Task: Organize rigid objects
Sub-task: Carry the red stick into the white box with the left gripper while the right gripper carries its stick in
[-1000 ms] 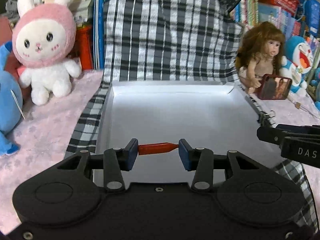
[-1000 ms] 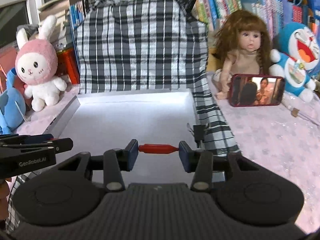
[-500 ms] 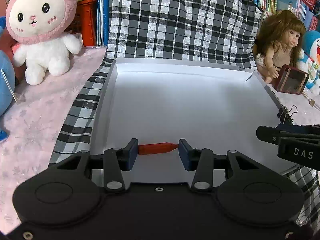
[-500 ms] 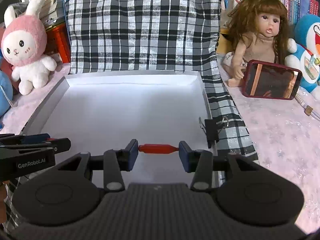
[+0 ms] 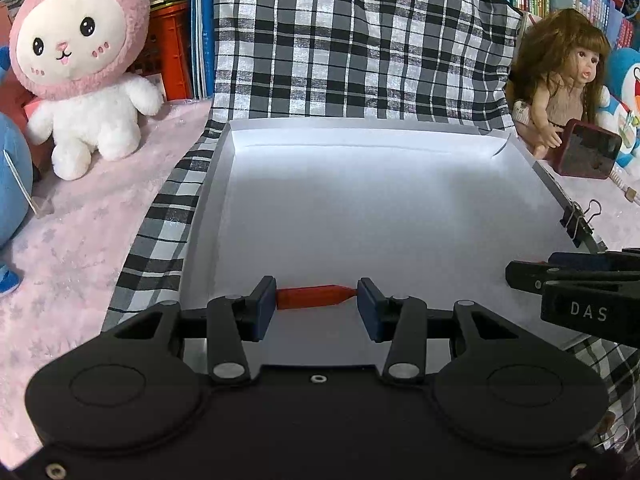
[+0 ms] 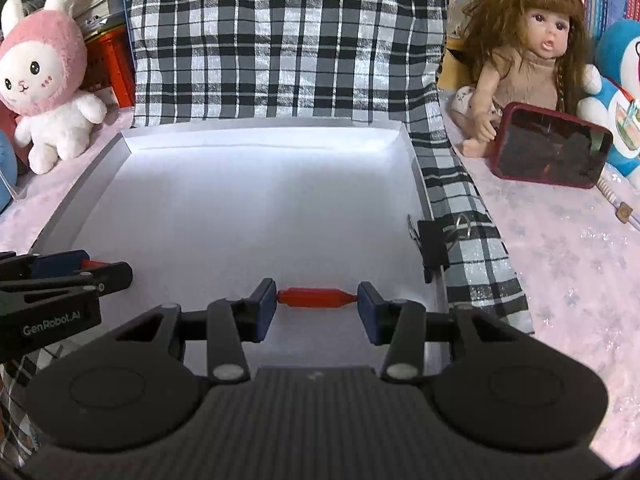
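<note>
My left gripper point(image 5: 316, 298) clamps a red pointed piece point(image 5: 312, 297) endwise between its blue pads, held over the near end of the white tray point(image 5: 360, 208); my right gripper point(image 6: 317, 298) pinches a second red piece point(image 6: 316, 297) the same way (a black binder clip point(image 6: 432, 246) grips the tray's right wall). Checked cloth point(image 6: 280, 40) lies beneath.

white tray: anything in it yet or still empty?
Empty as far as shown: the white tray floor is bare in both views; the near edge is hidden behind the grippers.
</note>
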`<state>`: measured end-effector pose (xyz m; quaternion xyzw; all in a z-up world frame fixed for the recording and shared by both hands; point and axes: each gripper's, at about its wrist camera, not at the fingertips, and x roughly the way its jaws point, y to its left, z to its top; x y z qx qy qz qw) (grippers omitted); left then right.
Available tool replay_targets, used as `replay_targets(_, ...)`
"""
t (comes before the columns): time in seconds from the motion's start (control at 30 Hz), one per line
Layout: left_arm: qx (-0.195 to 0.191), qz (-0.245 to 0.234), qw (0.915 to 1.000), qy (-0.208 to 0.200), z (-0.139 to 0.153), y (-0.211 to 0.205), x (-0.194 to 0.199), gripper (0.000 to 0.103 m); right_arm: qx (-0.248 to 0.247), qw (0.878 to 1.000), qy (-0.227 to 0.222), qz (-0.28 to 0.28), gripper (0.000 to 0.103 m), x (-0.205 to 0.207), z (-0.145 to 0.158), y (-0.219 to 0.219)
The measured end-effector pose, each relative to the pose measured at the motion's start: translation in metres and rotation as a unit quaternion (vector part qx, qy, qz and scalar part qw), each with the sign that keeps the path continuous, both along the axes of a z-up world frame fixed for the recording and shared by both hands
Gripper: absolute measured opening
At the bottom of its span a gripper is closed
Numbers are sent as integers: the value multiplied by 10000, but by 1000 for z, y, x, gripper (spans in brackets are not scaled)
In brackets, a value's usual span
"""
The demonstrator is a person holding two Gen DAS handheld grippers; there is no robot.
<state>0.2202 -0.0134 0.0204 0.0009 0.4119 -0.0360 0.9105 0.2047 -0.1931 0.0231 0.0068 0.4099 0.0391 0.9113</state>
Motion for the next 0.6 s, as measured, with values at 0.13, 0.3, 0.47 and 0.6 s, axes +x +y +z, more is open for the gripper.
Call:
replay_targets(0.13, 34, -8, 10000, -23, -1, 0, 0, 43, -34, 10000, -25, 5, 50, -1, 1, 0)
replay_targets(0.3, 47, -3, 10000, -37, -1, -1, -1, 43, -50, 10000, -41, 2, 50, -1, 0, 0)
replay_targets(0.47, 38, -2, 10000, -47, -1, -1, 0, 43, -110, 9999, -79, 23, 50, -2, 0, 1)
replay_targets(0.6, 38, -4, 10000, -47, -1, -1, 0, 43, -106, 9999, -89, 20, 51, -2, 0, 1)
